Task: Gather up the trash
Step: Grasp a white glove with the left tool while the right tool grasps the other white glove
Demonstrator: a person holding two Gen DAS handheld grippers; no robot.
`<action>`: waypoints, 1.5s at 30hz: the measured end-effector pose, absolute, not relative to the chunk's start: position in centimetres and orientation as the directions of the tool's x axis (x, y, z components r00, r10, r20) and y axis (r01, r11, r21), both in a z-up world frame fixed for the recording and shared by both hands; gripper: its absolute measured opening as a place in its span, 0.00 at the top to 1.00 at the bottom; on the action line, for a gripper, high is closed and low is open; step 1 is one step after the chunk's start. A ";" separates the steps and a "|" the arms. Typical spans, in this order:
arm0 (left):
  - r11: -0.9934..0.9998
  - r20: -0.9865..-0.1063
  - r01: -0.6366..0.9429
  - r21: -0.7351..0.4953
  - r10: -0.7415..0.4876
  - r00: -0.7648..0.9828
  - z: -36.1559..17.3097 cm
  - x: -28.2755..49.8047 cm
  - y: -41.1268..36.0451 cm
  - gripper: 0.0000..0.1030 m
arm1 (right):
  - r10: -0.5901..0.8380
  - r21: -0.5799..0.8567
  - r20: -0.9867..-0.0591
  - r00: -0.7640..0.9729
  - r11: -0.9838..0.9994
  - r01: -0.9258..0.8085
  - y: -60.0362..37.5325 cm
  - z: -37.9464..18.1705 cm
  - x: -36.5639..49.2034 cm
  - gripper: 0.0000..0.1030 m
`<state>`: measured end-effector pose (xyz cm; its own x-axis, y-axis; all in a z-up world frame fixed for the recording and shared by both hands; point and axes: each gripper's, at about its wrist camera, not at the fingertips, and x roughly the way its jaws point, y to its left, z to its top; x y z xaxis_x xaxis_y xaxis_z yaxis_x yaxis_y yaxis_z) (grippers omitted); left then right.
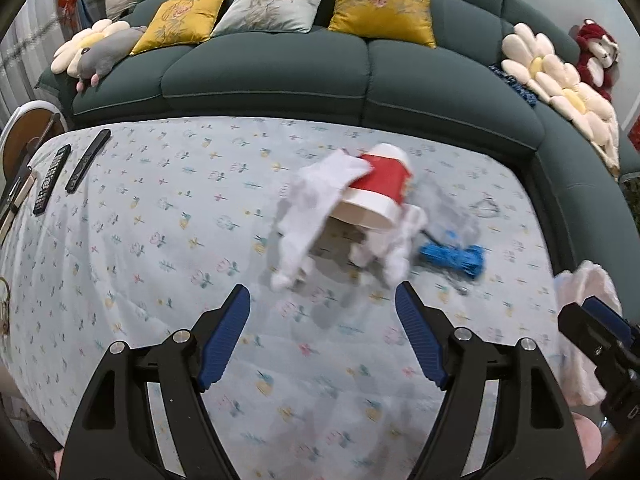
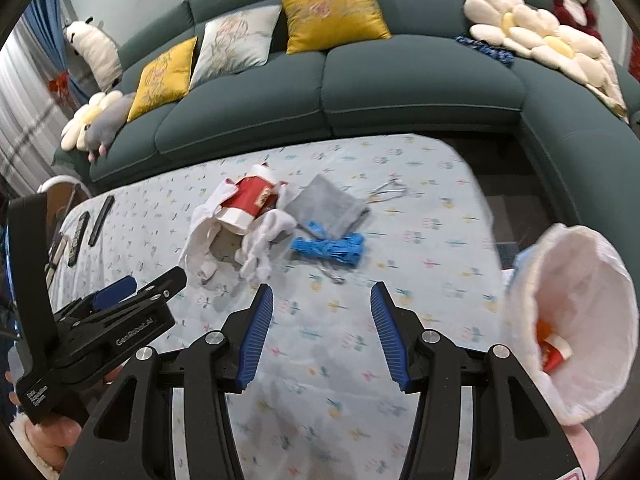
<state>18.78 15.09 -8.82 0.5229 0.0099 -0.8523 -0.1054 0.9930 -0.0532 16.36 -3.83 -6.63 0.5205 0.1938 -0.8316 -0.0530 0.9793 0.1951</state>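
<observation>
Left claw (image 1: 323, 306) empty, agape; right claw (image 2: 322, 303) likewise.

Both grippers (image 2: 322, 300): black frames, ribbed blue pads (image 2: 256, 336), silver pivot screws; left gripper (image 2: 132, 292) marked "GenRobot.AI", fluffy white cuff (image 2: 36, 444) beneath it.

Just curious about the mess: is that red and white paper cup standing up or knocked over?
Knocked over: the red and white paper cup lies on its side among crumpled tissues, open mouth facing the camera.
</observation>
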 end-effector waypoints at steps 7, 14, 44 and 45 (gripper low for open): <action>0.989 -0.877 -0.098 -0.110 -0.050 0.478 -11.6 22.9 17.7 0.31 | 0.204 0.191 -0.860 0.468 0.979 -0.075 0.2 -9.8 20.5 0.52; 0.977 -0.889 -0.113 -0.182 -0.114 0.444 -13.8 24.7 19.6 0.58 | 0.209 0.187 -0.882 0.423 0.978 -0.093 2.9 -12.8 23.6 0.52; 0.977 -0.756 0.007 -0.212 -0.169 0.632 -1.6 20.1 13.9 0.96 | 0.316 0.322 -0.734 0.602 0.941 -0.101 -2.5 -1.4 20.4 0.96; 0.977 -0.749 0.019 -0.210 -0.173 0.639 -1.0 19.8 13.3 0.96 | 0.312 0.321 -0.724 0.615 0.942 -0.100 -3.1 -0.7 19.9 0.96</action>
